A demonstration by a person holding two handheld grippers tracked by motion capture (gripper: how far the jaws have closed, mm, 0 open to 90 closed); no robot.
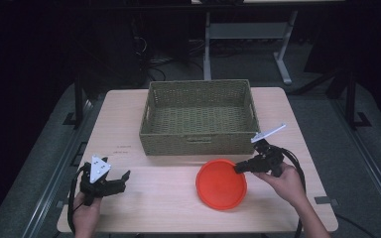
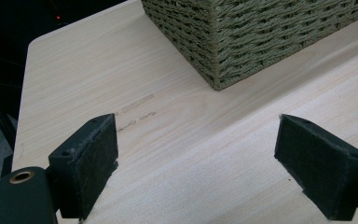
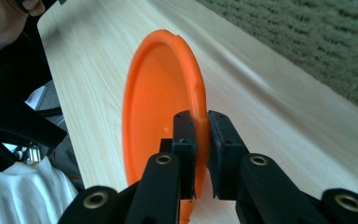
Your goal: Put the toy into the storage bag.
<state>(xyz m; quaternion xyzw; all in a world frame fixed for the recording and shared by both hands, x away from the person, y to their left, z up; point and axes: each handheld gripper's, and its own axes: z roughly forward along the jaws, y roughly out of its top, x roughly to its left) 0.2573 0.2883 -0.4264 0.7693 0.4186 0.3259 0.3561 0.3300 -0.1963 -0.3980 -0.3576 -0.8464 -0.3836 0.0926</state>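
Counter (image 1: pixel 173 203): light wood, seen from the high view. A woven basket (image 1: pixel 198 118) is being carried at its 12 o'clock half, standing upright with nothing visible inside.

Orange plate (image 1: pixel 221 184): is lying at about 5 o'clock of the counter centre, just in front of the basket's near wall and apart from it. Its rim at roughly 2 o'clock is being pinched by the right gripper (image 1: pixel 239 168), which is being held in the right hand (image 1: pixel 288 184) at 3 o'clock of the plate.

Right gripper view: the plate (image 3: pixel 161 107) is being seen edge-on, and its rim is being clamped between the two black fingers (image 3: pixel 185 140), one pad on the inner face, the other on the outer. The basket wall (image 3: pixel 307 42) is being seen at 1 o'clock.

Left gripper (image 1: pixel 122 178): is being held in the left hand (image 1: pixel 87 213) at 8 o'clock of the counter, well apart from the plate. In the left gripper view its fingers (image 2: pixel 91 161) are being kept wide apart over bare counter (image 2: pixel 191 140), with nothing between them; a basket corner (image 2: pixel 242 37) is being seen at 1 o'clock.
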